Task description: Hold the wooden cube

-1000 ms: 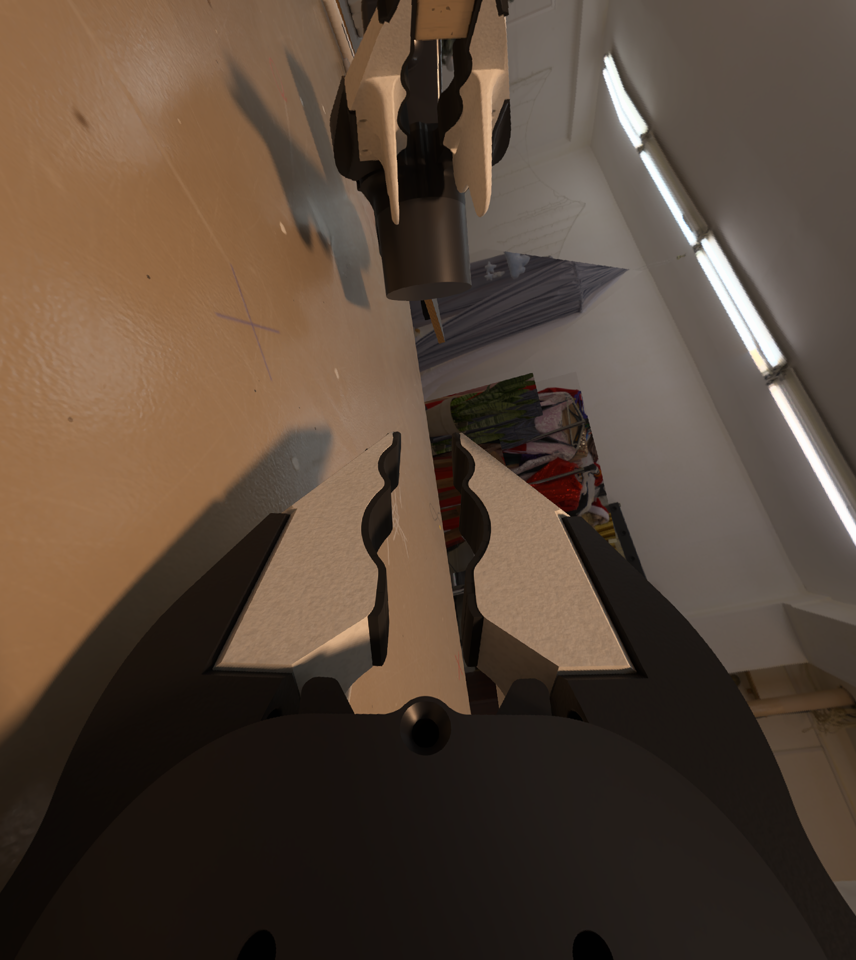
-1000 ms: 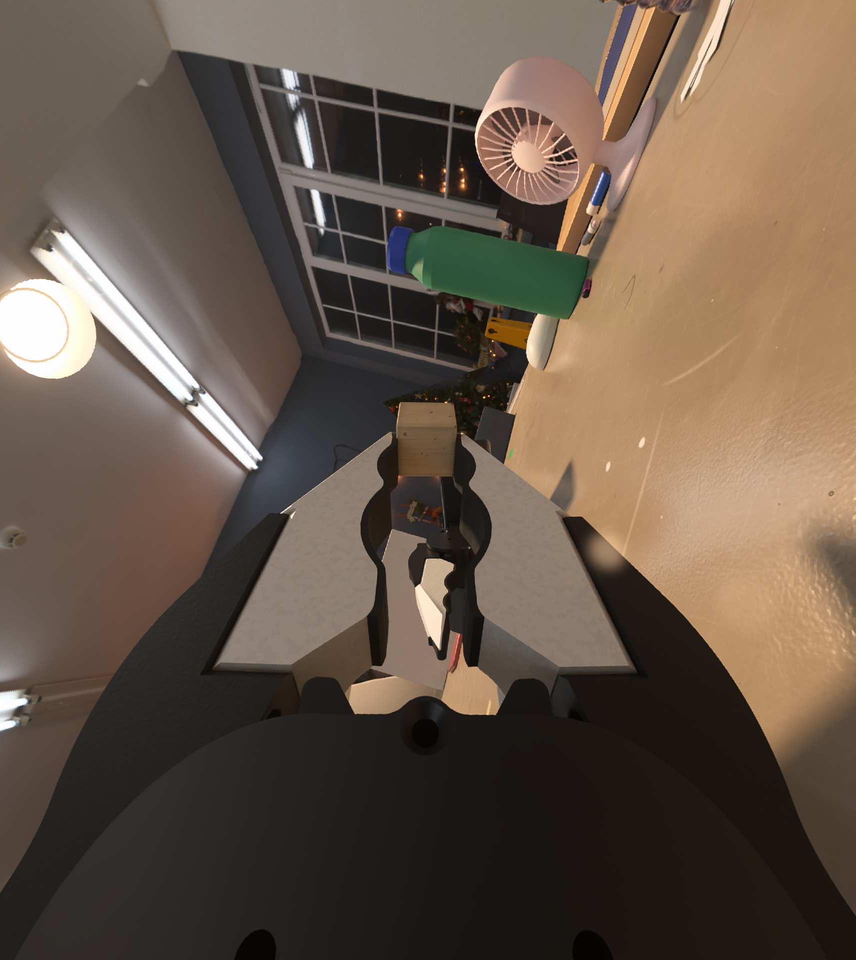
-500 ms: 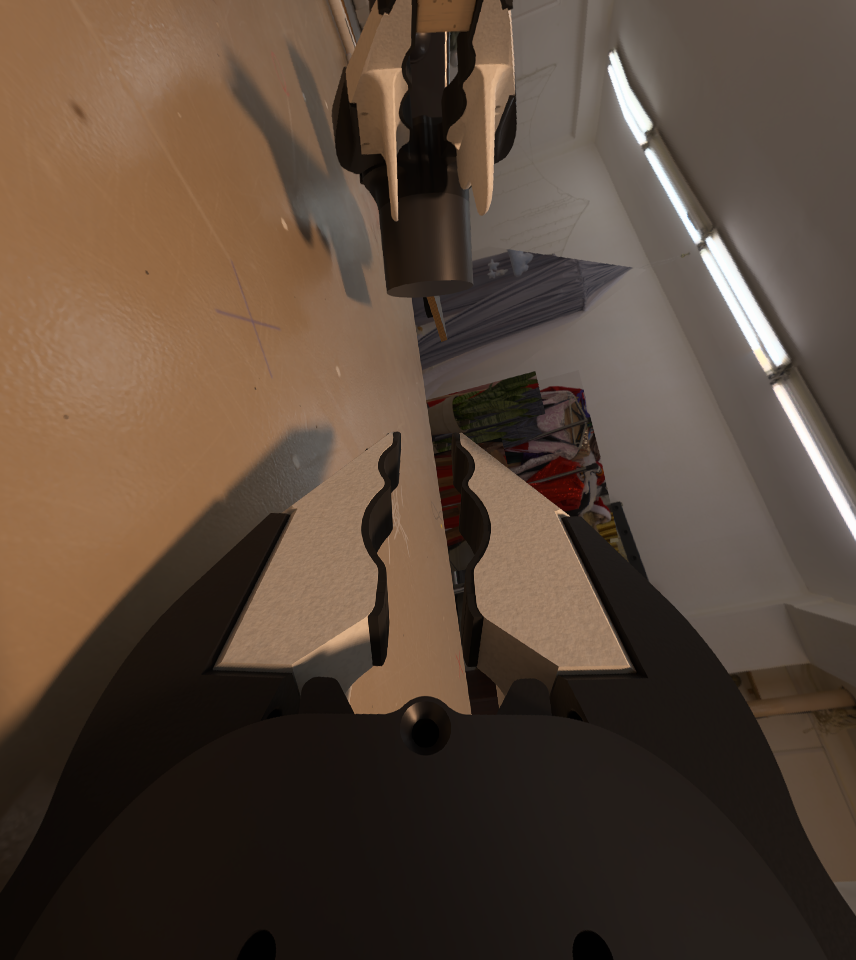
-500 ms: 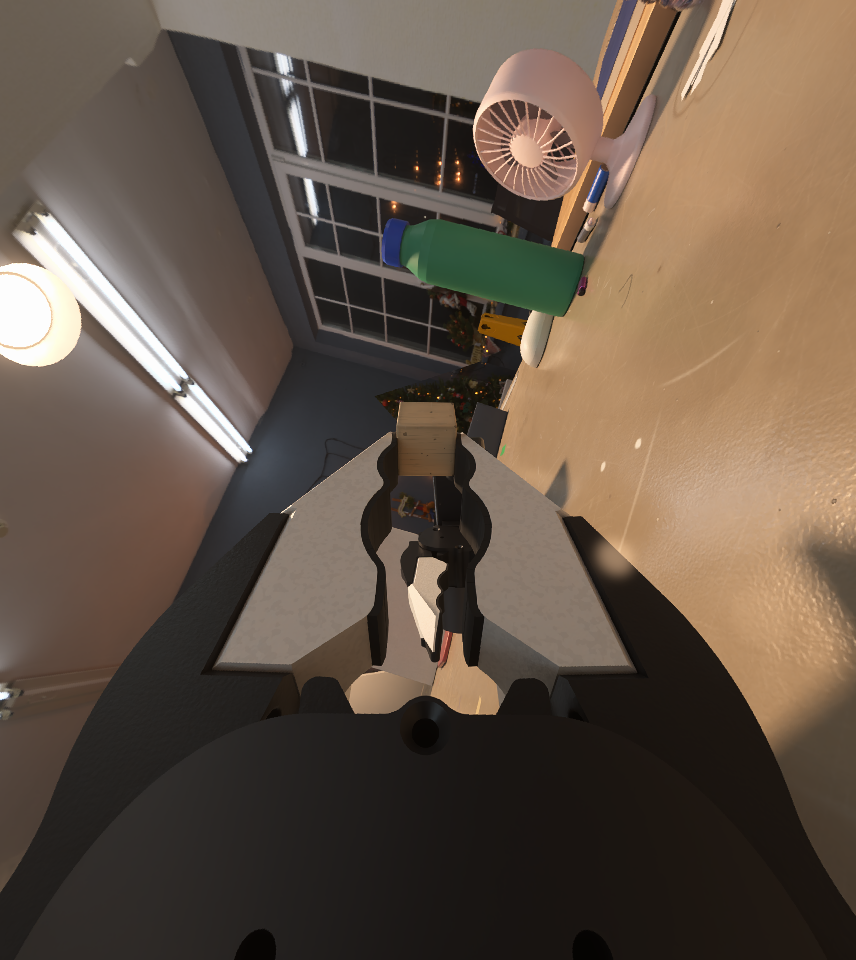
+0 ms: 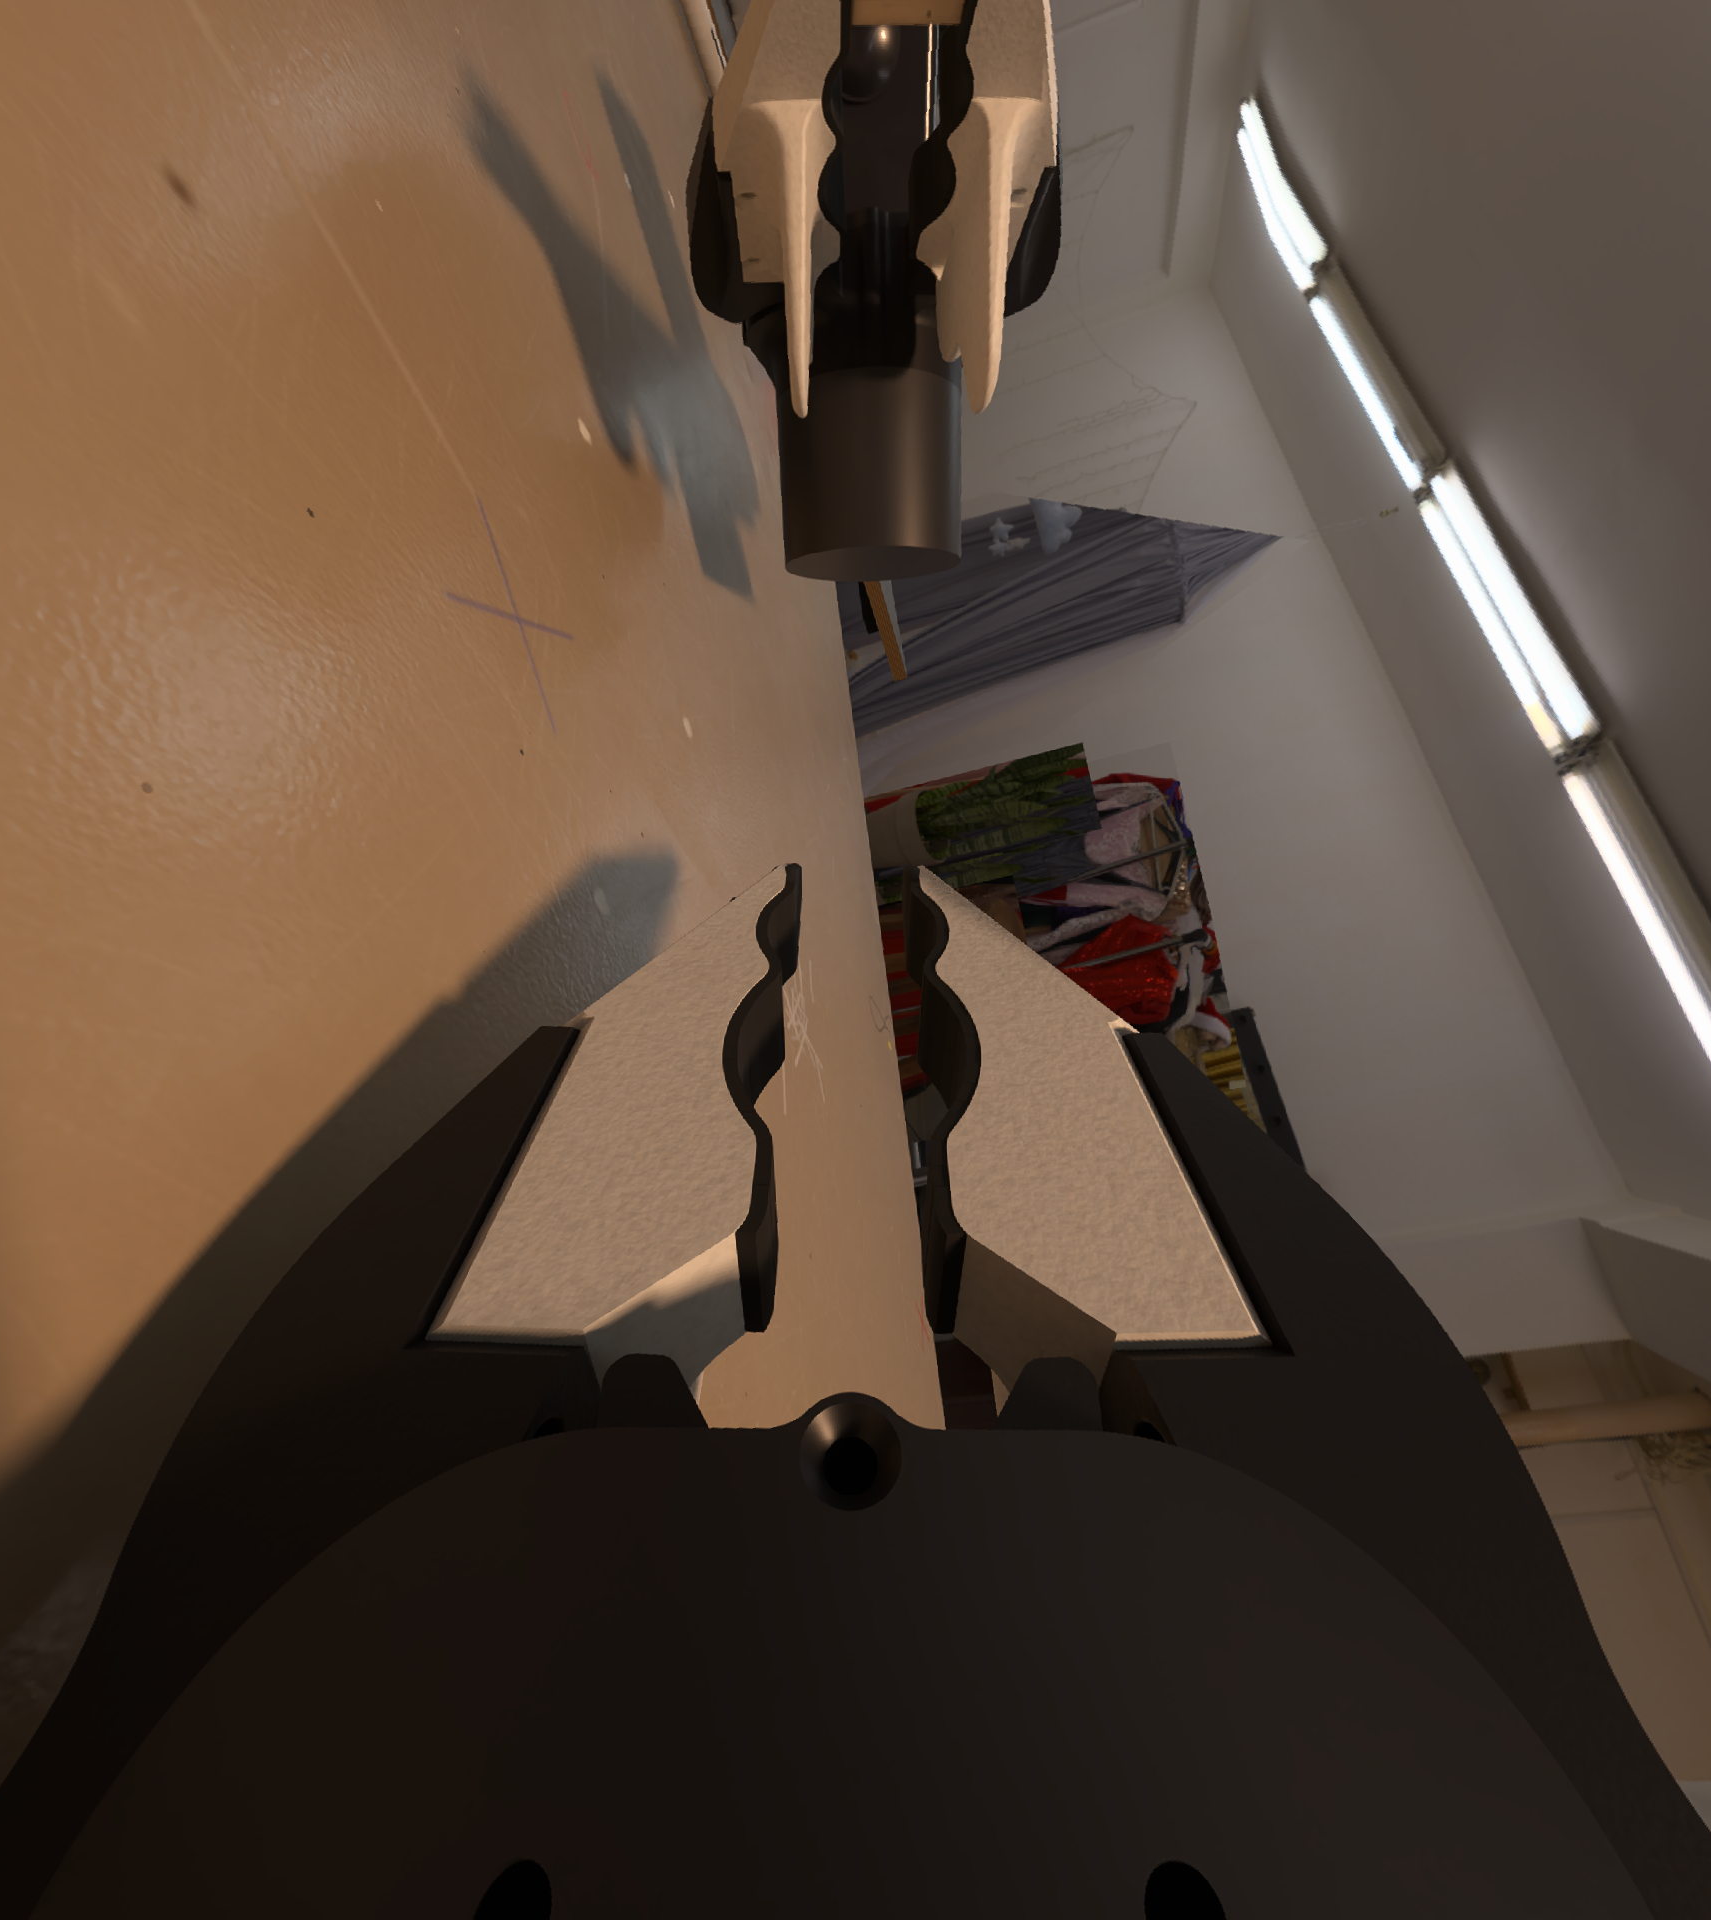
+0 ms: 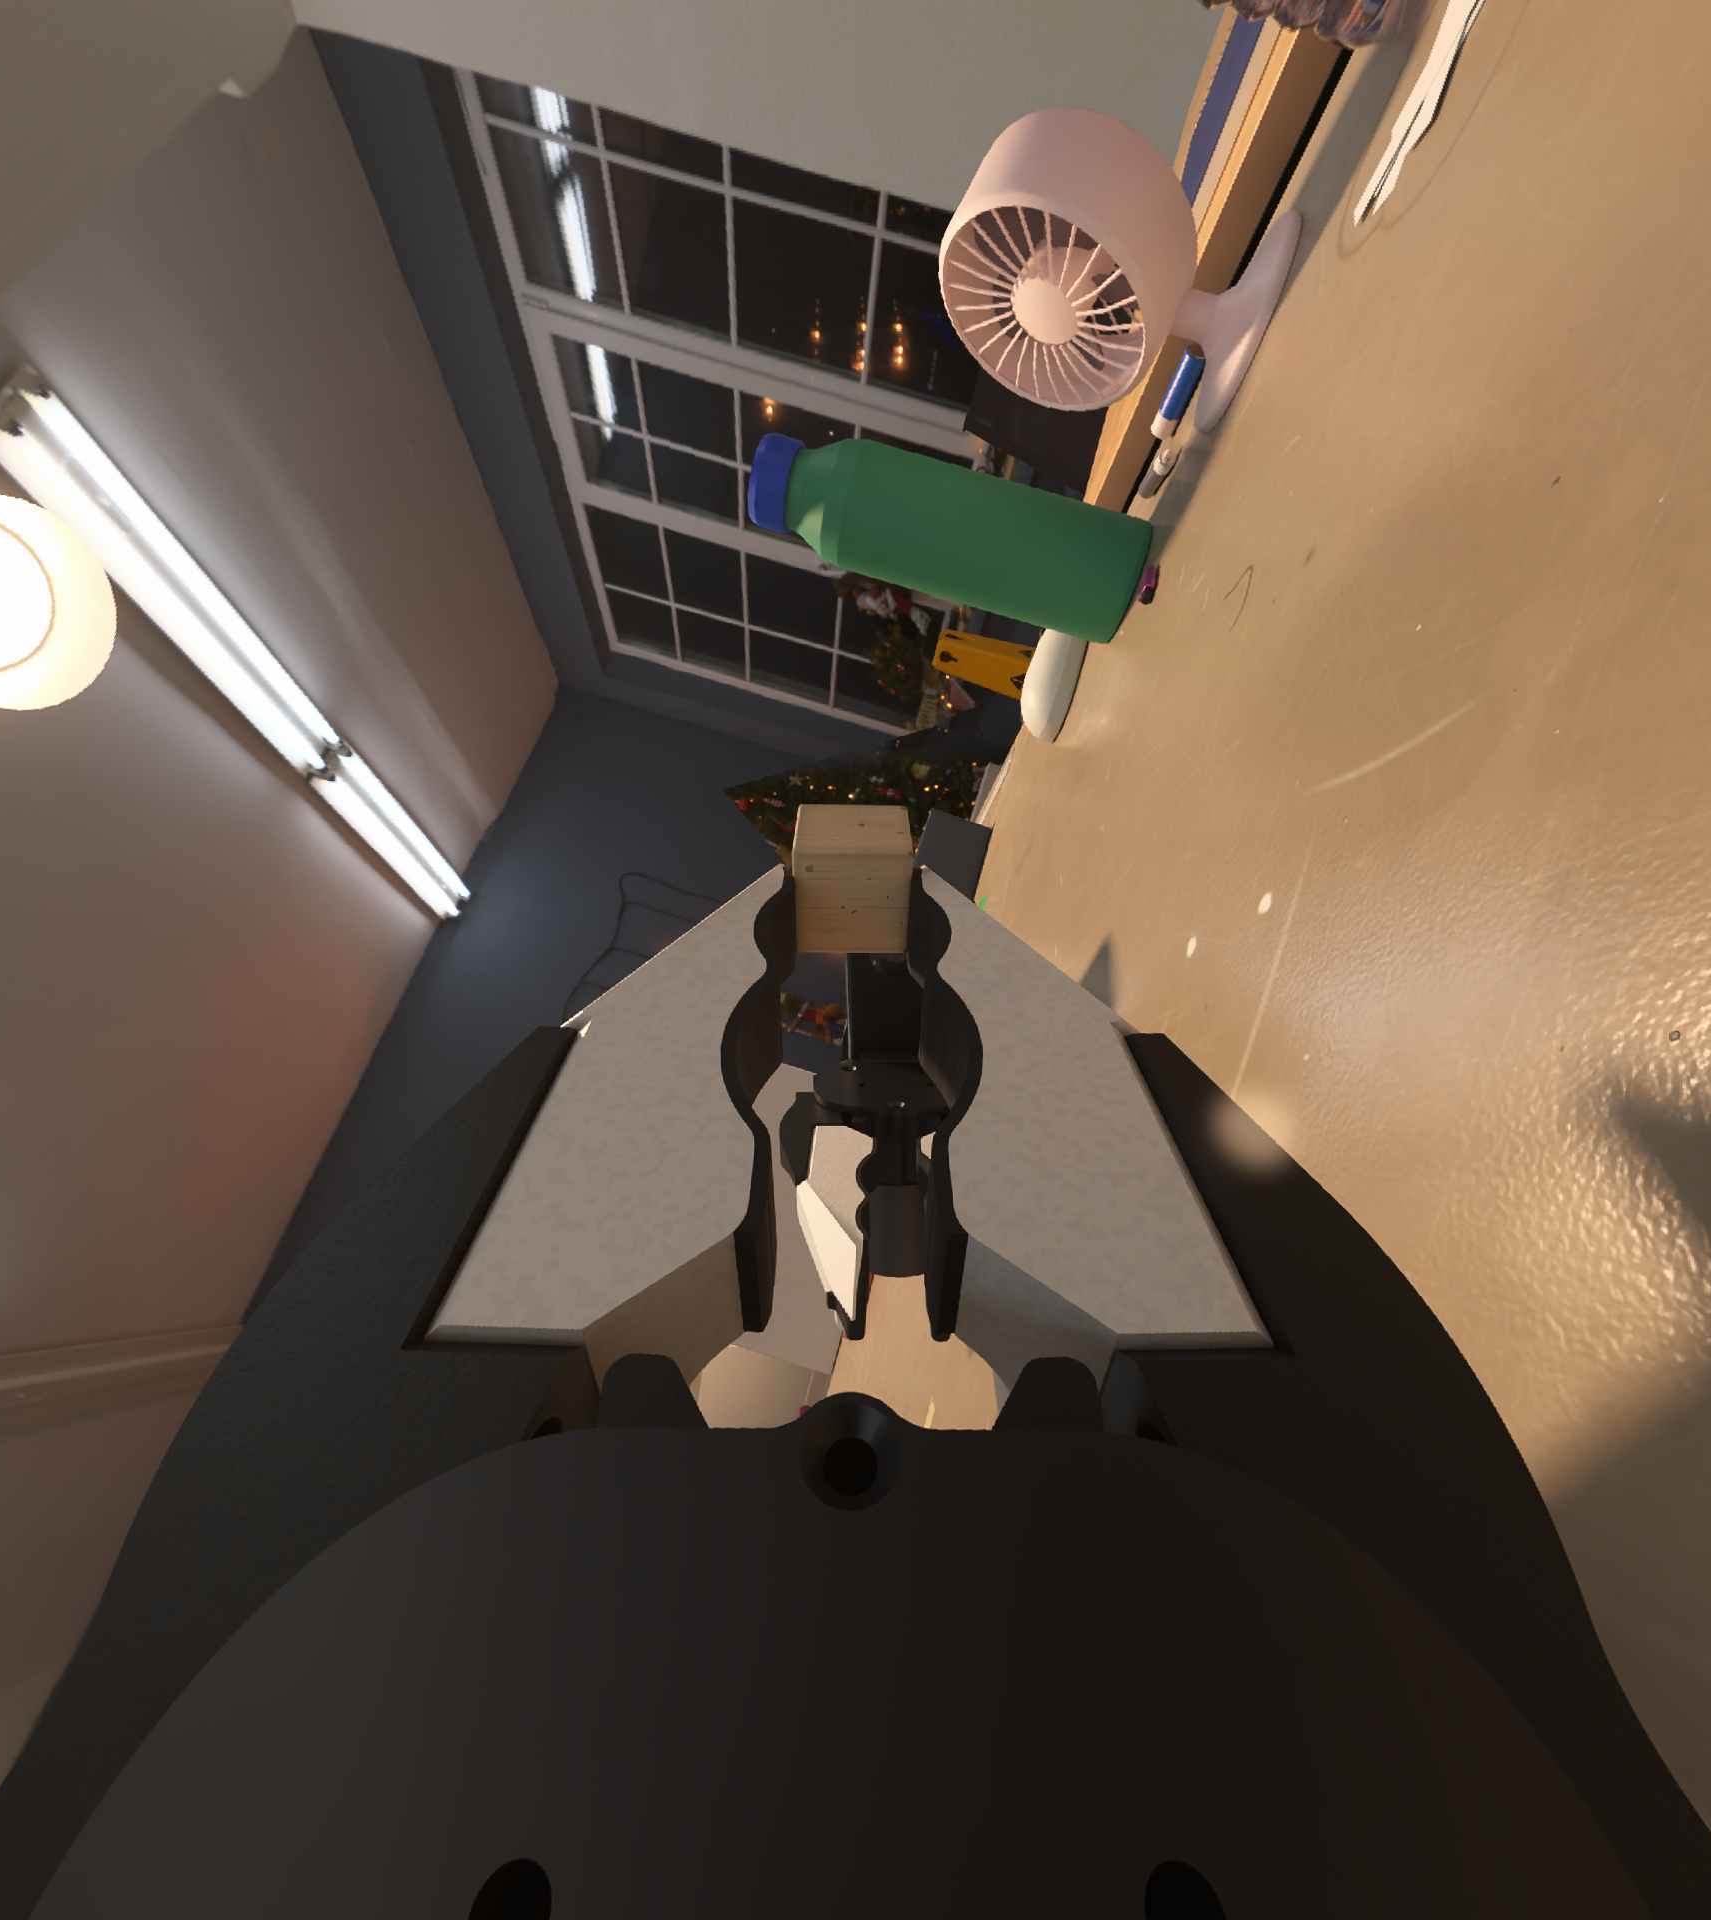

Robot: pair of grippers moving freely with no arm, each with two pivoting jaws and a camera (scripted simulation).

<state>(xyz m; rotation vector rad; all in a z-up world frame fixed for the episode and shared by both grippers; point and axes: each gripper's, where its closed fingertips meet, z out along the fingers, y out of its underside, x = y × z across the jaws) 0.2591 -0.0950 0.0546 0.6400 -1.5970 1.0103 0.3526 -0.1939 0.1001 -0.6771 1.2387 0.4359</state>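
The wooden cube (image 6: 851,883) is a pale block pinched between the fingertips of my right gripper (image 6: 851,909), held in the air beside the tan table (image 6: 1453,831). My left gripper (image 5: 856,904) is open and empty, close over the table (image 5: 207,623). In the left wrist view the right gripper (image 5: 892,42) hangs at the top, and only a strip of the cube (image 5: 908,8) shows at the frame edge. In the right wrist view the left gripper (image 6: 866,1247) shows small between my fingers, beyond the cube.
A green bottle with a blue cap (image 6: 976,540) and a pink fan (image 6: 1069,260) stand on the table farther off. A white rounded object (image 6: 1048,686) and markers (image 6: 1178,395) lie near them. A pencilled cross (image 5: 513,623) marks the table.
The right gripper has shifted slightly, with the cube still in its fingertips. The left gripper now shows more squarely between the right fingers. The left gripper's opening is unchanged.
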